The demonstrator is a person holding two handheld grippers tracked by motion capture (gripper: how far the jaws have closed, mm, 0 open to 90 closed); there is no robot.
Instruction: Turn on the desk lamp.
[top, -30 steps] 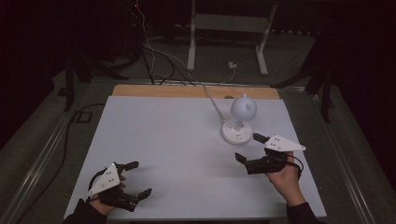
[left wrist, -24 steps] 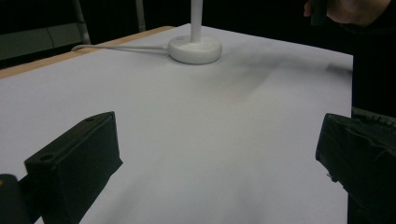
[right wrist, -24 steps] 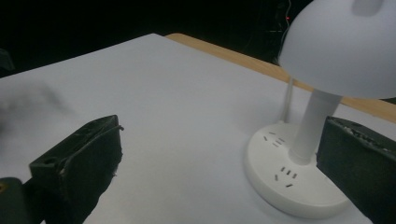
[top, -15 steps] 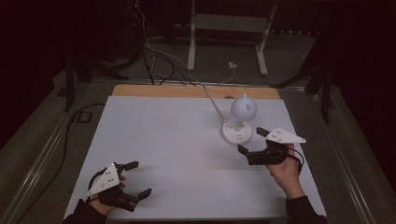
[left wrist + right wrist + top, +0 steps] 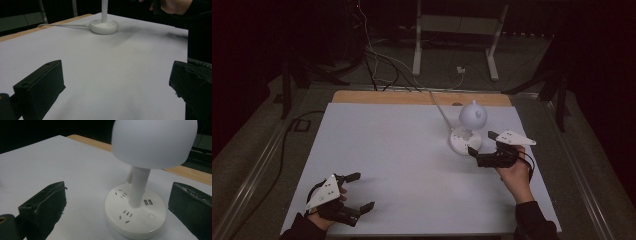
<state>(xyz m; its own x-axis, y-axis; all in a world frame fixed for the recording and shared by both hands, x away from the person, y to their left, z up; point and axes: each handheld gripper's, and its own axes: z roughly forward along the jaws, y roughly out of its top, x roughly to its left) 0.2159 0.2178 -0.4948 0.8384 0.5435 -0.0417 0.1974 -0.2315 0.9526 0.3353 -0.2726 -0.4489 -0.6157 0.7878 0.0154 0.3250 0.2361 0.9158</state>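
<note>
Forward went my right gripper (image 5: 479, 149), jaws apart, up beside the desk lamp's socket base (image 5: 460, 142), likely to press its button, while my left gripper (image 5: 358, 192) lay open

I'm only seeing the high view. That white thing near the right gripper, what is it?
Observer: A small lamp. The right gripper view shows its round base has plug sockets, two USB slots and a round button.
Operator: Is the right gripper holding it?
Observer: No. In its own view the jaws stand wide apart either side of the base, touching nothing.
Operator: And the left gripper?
Observer: Its view shows open jaws over bare white table, with the lamp's base and cord far ahead.
</note>
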